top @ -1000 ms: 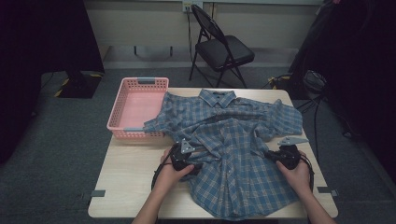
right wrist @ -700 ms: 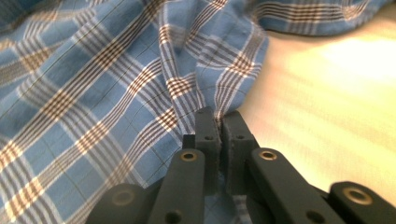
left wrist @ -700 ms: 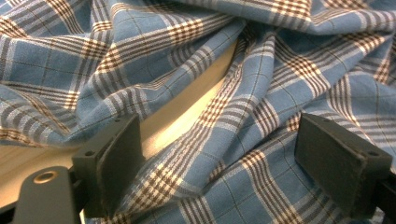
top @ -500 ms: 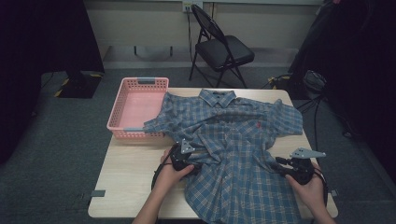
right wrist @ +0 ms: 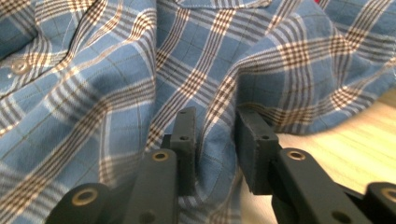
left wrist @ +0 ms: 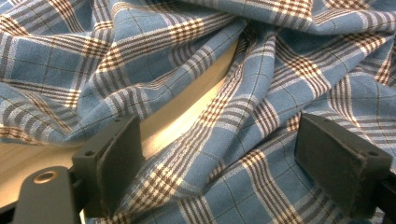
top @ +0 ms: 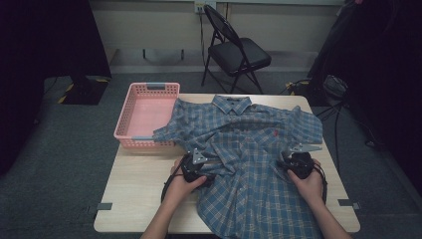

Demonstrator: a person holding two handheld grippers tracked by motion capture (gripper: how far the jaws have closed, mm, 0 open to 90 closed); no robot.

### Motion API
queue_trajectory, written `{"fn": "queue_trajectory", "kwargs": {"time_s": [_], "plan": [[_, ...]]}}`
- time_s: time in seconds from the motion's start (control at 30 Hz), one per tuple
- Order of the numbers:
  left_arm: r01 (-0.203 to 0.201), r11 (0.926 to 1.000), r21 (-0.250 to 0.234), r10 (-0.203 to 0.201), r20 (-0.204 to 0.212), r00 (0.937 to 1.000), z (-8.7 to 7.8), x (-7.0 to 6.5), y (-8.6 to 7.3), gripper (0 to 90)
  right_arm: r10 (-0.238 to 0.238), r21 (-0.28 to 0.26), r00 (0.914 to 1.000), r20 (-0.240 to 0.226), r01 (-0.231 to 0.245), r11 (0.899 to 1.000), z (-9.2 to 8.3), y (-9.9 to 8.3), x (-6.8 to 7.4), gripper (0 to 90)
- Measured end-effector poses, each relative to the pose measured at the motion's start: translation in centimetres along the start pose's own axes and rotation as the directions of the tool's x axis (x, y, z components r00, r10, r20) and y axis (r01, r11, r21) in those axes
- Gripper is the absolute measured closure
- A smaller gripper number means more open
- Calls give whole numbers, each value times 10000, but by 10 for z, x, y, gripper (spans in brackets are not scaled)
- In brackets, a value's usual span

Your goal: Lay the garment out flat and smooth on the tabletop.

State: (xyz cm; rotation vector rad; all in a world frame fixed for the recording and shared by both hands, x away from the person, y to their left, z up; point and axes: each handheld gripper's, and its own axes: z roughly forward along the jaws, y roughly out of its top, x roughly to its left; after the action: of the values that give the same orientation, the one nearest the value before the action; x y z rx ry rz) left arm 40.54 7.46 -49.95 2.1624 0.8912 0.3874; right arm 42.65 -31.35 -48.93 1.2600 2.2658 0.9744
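1. On a wooden table (top: pixel 144 199), a blue plaid shirt (top: pixel 249 149) lies spread front up, collar toward the far edge, its left sleeve draped over the rim of a pink basket (top: pixel 144 112).
2. At the shirt's left side, the left gripper (left wrist: pixel 224 163) stands with jaws wide apart, loose cloth lying between them and bare table showing through a gap in the folds.
3. At the right side, the right gripper (right wrist: pixel 212 140) has its jaws nearly together on a raised ridge of the shirt; the pinch looks close to firm, though a sliver of gap seems to remain.
4. The step in hand appears to be taking hold of both side edges to fold or smooth the shirt.
5. Doing it well likely means closing the left jaws on one fold only, near the hem's edge rather than a bunched heap.
6. Both grips should match in height, so the cloth lifts evenly and the sleeve does not drag the basket.
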Motion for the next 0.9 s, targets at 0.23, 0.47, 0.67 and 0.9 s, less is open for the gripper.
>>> {"fn": "queue_trajectory", "kwargs": {"time_s": [0.23, 0.47, 0.67, 0.9], "plan": [[30, 10000, 0, -30, -19, 10000, 0, 0, 0, 147, -202, 34, 9996, -191, 203, 9998, -8, -7, 0, 818], [25, 10000, 3, -25, -11, 10000, 0, 0, 0, 147, -101, 83, 9989, -462, 105, 9999, -13, -12, -2, 855], [29, 10000, 0, -29, -11, 10000, 0, 0, 0, 147, -508, 242, 9973, -537, 522, 9983, -28, -23, 3, 854], [35, 10000, -1, -35, -9, 10000, 0, 0, 0, 147, -471, 321, 9969, -629, 492, 9983, -50, -38, 4, 766]]}}
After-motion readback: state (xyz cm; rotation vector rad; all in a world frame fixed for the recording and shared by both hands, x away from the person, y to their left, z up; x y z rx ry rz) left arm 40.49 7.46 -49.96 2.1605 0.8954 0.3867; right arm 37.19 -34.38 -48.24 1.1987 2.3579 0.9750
